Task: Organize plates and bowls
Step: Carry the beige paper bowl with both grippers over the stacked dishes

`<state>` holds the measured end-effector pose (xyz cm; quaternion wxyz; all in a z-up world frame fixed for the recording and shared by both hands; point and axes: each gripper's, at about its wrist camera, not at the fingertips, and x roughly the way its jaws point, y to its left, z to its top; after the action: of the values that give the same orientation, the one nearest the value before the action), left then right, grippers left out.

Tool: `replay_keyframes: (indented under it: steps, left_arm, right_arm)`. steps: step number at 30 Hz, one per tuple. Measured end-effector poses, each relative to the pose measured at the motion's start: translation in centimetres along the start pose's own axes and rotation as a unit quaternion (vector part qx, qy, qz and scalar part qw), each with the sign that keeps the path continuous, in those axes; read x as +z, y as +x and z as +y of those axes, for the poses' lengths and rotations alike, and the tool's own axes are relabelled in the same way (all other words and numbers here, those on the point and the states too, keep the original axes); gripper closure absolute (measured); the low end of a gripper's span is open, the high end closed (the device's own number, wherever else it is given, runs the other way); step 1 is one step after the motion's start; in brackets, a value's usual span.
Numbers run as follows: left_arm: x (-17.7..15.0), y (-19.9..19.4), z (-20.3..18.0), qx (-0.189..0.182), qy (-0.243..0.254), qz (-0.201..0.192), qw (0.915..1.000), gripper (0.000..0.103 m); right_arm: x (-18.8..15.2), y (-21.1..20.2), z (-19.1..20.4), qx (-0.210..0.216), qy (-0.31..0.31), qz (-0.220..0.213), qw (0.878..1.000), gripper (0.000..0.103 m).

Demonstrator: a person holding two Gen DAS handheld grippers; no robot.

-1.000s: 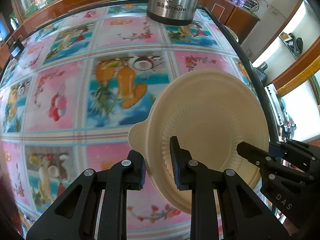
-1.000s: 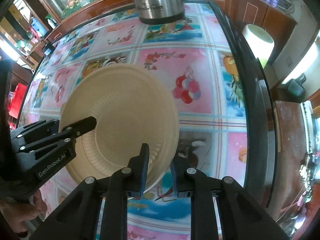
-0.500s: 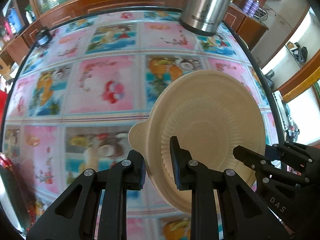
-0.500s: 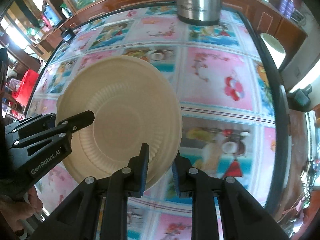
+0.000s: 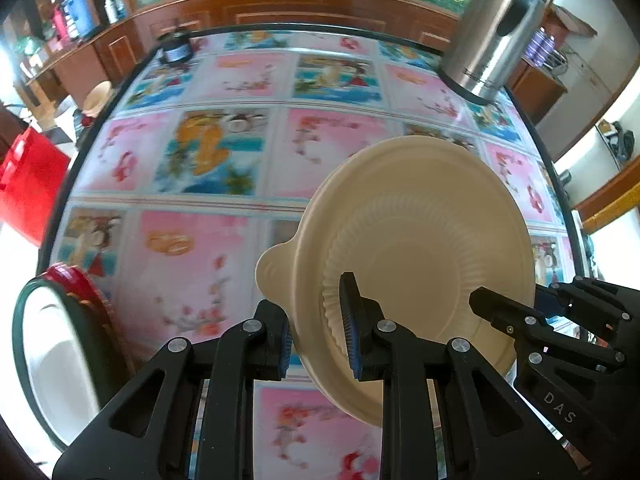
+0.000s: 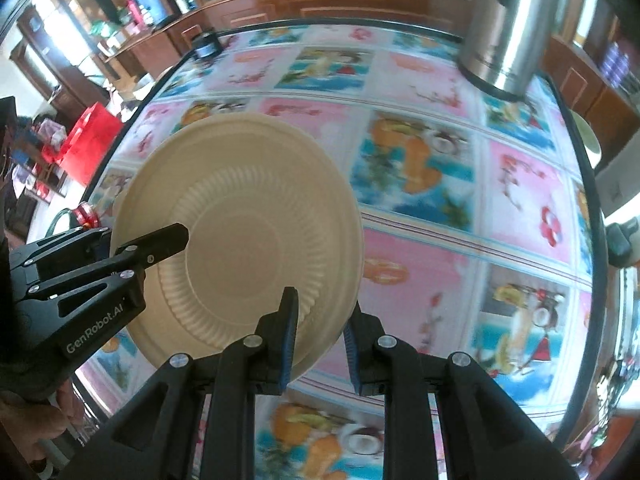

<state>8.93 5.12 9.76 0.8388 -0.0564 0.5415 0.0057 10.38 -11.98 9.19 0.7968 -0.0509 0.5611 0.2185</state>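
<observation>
A cream ribbed bowl with a small tab on its rim is held in the air above the patterned table, gripped from both sides. My left gripper is shut on its near left rim. My right gripper is shut on its near right rim, and the bowl fills the left of the right wrist view. Each gripper shows in the other's view, the right gripper at the bowl's right and the left gripper at its left. A white plate with a dark green rim stands at the table's near left edge.
A tall steel urn stands at the far right of the table. A small dark jar sits at the far left edge. A red patterned object lies by the green-rimmed plate. A red bag is on the floor left of the table.
Both grippers have carried the bowl leftward across the table. The urn has slid to the far right of both views, and the green-rimmed plate has come into view at lower left.
</observation>
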Motion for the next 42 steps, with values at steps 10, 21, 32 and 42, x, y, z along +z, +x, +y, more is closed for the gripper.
replay_keyframes:
  steps: [10,21,32,42]
  left_arm:
    - [-1.2,-2.2,5.1,0.011,-0.025,-0.009,0.9996,0.082]
    - [-2.6,-4.3,9.6,0.020,-0.049,-0.017,0.9985,0.082]
    - [-3.5,-5.6,13.2,0.031,-0.072,-0.023,0.9967,0.082]
    - [-4.0,-6.5,16.1,0.041,-0.093,-0.028,0.9944,0.082]
  right_arm:
    - [0.6,0.1,5.9,0.006,-0.036,0.001,0.999,0.079]
    - [0.9,-0.2,10.8,0.010,-0.065,-0.001,0.998,0.079]
    - [1.3,0.2,14.9,0.015,-0.101,0.002,0.995,0.078]
    - [1.8,0.5,18.1,0.018,-0.131,0.005,0.991,0.076]
